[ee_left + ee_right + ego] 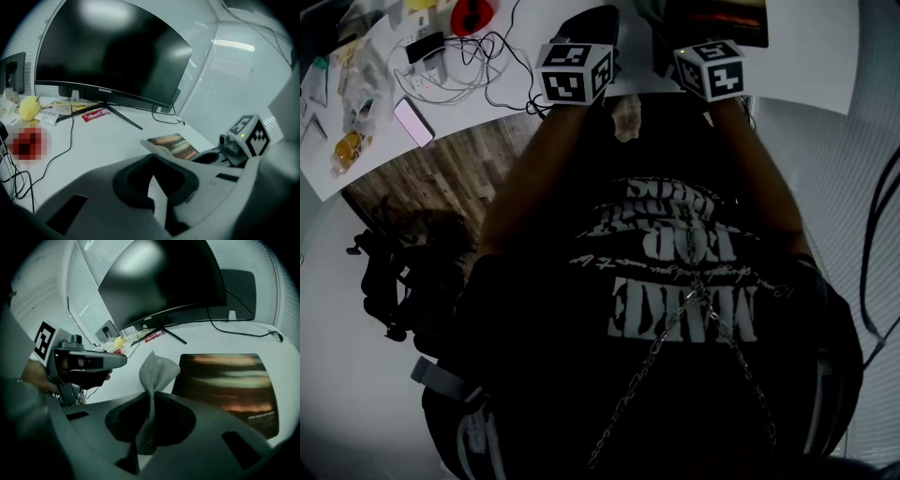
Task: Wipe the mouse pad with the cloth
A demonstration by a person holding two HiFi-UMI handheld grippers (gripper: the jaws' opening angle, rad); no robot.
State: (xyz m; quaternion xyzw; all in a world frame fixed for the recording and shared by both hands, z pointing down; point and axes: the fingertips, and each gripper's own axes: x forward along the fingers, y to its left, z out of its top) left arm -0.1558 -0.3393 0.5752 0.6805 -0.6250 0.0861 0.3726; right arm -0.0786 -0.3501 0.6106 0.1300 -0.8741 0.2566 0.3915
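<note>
"What's on that white desk?"

"A curved black monitor, a red packet by its stand, tangled cables (black and white), a pink-screened phone."

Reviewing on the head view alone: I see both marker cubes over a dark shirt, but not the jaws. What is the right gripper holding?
Observer: The right gripper is shut on a grey cloth, which stands up between its jaws.
Operator: Is it on the mouse pad?
Observer: No. The cloth shows beside the mouse pad, at its left edge, not laid on it.
Operator: What's behind the pad?
Observer: A curved monitor, screen dark, standing on the white desk.
</note>
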